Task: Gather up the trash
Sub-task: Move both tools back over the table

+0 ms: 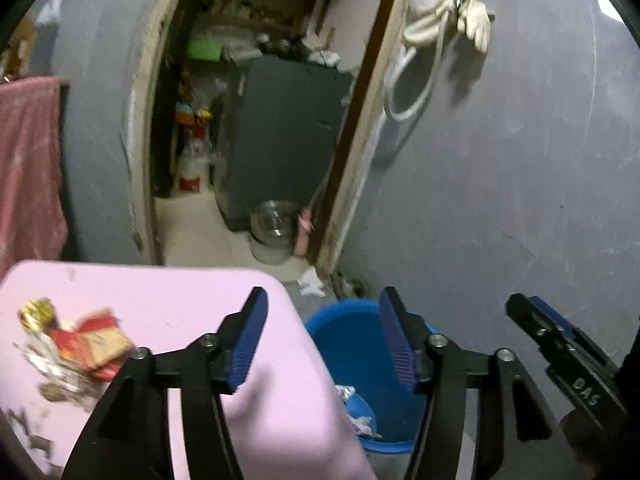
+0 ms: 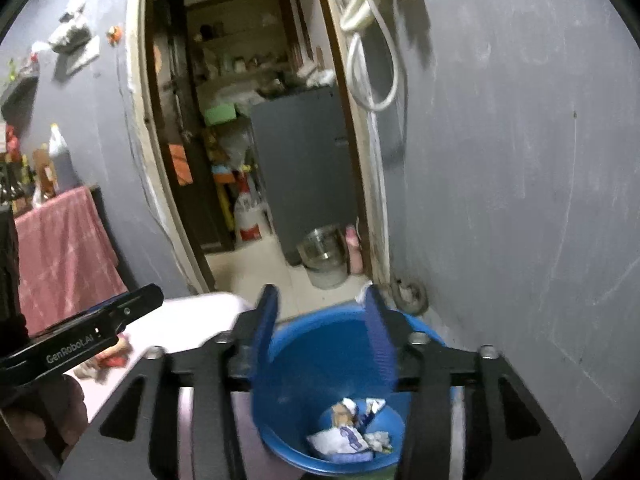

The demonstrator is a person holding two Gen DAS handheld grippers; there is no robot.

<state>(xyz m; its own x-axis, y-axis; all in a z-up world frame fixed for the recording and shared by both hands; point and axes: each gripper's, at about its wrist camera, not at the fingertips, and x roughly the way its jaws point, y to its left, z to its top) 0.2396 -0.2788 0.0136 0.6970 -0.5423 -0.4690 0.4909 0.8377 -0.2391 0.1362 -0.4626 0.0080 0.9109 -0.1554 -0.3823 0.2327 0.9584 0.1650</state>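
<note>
Red and yellow wrappers (image 1: 86,344) lie with scraps and crumbs on the pink table (image 1: 168,304) at the left. A blue bin (image 1: 344,344) stands on the floor beside the table's right edge. Crumpled white and blue wrappers (image 2: 348,432) lie at the bottom of the bin (image 2: 320,360). My left gripper (image 1: 322,300) hangs open over the table corner and bin rim, with nothing between its blue pads. My right gripper (image 2: 322,300) is open above the bin, also with nothing in it. Each gripper shows in the other's view: the right gripper (image 1: 524,308) and the left gripper (image 2: 148,296).
A crumpled white paper (image 1: 310,282) lies on the floor behind the bin. Beyond it a doorway leads to a room with a grey cabinet (image 1: 288,140) and a steel pot (image 1: 274,228). A hose and gloves (image 1: 460,16) hang on the grey wall. A red towel (image 1: 28,160) hangs at left.
</note>
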